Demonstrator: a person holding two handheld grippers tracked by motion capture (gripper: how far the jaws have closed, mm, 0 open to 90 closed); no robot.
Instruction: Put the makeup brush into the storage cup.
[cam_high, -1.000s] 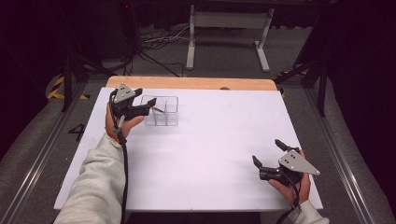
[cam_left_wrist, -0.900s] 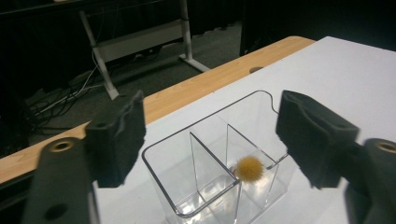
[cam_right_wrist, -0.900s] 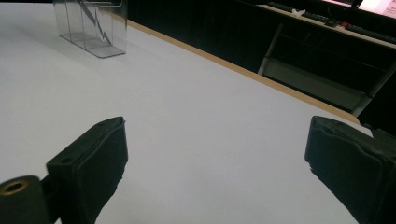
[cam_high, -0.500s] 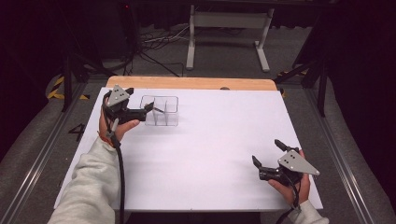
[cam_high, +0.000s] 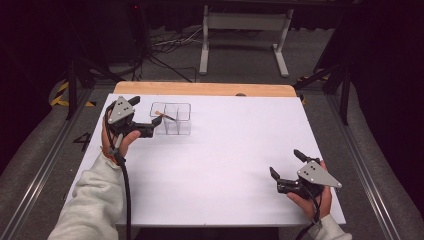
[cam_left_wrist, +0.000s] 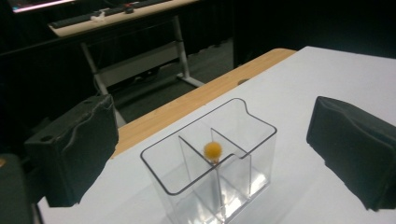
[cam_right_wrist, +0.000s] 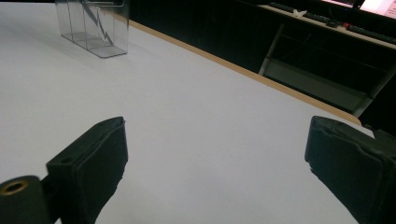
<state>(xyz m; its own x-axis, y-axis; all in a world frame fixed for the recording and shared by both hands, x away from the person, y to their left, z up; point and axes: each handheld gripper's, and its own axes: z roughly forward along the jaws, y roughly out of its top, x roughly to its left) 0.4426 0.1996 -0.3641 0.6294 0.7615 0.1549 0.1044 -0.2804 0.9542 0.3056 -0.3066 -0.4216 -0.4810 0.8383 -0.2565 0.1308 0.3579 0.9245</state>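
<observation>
Clear divided container positioned near far-left corner of white table, just short of wooden strip along far edge. Standing upright; split by inner walls into compartments. Thin stick with yellow-orange ball tip lodged inside container, leaning against central divider, ball end up at rim level. Exact compartment holding lower end: cannot tell.

Left gripper held just beside container on its left side, off the table surface. Jaws just opened, now spread wide apart. Seen in left gripper view with container ahead and between the two black pads, no pad touching its walls. Nothing clamped.

Right gripper held near near-right corner of table, well apart from container. Jaws spread wide; bare white surface between pads in right gripper view. Nothing clamped. Container visible far off at upper left of that view.

Cable trailing from left gripper along sleeve toward near edge.
</observation>
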